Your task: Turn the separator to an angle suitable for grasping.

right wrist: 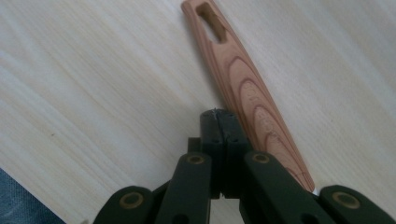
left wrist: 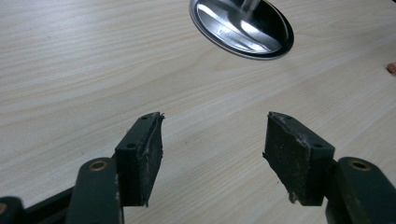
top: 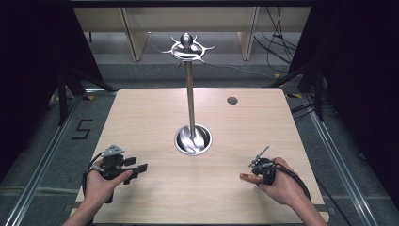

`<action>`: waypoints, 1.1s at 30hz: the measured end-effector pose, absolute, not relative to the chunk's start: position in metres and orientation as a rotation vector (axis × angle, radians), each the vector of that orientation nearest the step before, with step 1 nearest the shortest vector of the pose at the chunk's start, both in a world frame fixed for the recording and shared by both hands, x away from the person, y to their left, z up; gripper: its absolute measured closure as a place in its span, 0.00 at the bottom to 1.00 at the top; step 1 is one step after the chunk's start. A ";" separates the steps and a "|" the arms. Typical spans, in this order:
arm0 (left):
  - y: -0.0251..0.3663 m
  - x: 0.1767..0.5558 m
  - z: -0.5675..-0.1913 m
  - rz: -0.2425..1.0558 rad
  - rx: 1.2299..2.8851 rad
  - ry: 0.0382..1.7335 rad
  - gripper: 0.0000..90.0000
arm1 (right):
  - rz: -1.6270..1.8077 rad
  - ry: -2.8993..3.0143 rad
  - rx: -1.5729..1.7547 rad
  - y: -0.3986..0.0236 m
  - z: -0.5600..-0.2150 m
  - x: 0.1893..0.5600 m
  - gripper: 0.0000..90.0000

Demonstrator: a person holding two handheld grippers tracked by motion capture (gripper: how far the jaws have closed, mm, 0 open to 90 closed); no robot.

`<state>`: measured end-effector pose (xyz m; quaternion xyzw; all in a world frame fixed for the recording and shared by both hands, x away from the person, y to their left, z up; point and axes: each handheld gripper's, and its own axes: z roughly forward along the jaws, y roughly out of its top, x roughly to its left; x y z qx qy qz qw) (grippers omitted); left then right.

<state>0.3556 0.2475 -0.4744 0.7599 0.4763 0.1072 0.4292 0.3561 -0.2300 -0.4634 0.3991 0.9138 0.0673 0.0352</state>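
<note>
Near the right edge of the table (top: 141,108) we have the right gripper (right wrist: 223,116), jaws pressed fully together with nothing between them. A wooden handle (right wrist: 247,93) lies flat on the table just beside those jaws (touching or a hair apart, we cannot tell), its long axis running away from the gripper, slotted end farthest. Our left gripper (left wrist: 212,140) sits wide open and empty at the near left, well apart from it. Farther off stands a metal stand (top: 190,94) with hooks on top. So the right hand is plainly the nearer one.
</note>
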 end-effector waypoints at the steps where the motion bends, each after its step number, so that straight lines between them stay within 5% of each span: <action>1: 0.249 0.357 -0.474 0.276 1.919 1.175 0.40 | 0.194 2.812 1.235 -0.231 -0.464 0.358 1.00; 22: 0.247 0.355 -0.474 0.266 1.895 1.184 0.40 | 0.314 2.471 1.701 -0.271 -0.467 0.426 1.00; 33: 0.246 0.355 -0.474 0.264 1.894 1.189 0.40 | 0.323 2.308 1.877 -0.301 -0.462 0.428 1.00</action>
